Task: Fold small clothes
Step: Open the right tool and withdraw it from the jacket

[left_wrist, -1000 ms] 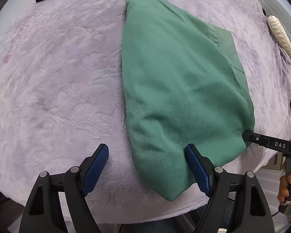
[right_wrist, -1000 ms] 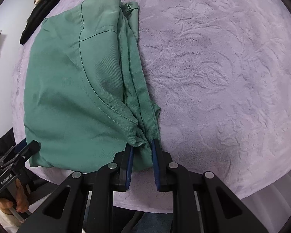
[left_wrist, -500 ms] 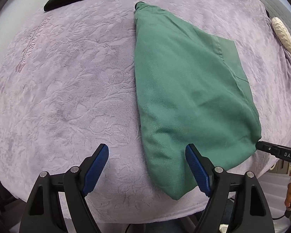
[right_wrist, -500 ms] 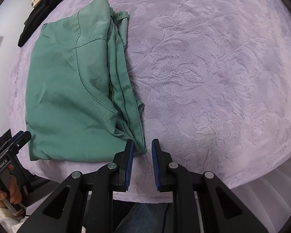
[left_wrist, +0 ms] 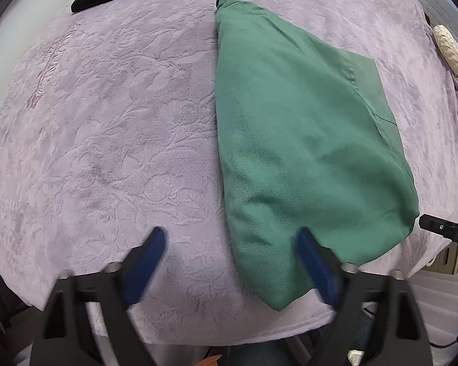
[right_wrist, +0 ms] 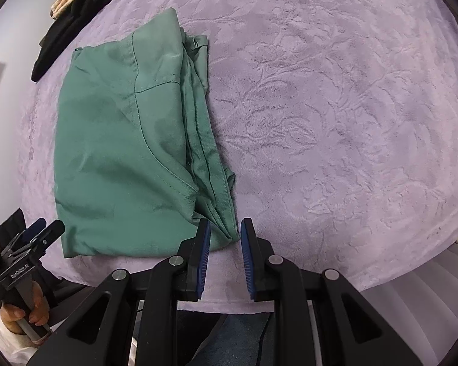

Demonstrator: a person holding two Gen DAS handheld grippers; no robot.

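The green garment [right_wrist: 131, 158] lies folded on the lilac blanket [right_wrist: 336, 122], released. The left gripper [left_wrist: 229, 259] is spreading its jaws wide, empty; the right gripper [right_wrist: 225, 244] is opening too, clear of the cloth corner. Next probably comes another fold, needing fresh edge grips.

I note a lilac embossed blanket [left_wrist: 113, 140] under everything, dark clothing [right_wrist: 76, 12] at its far edge (cream fabric beside it).
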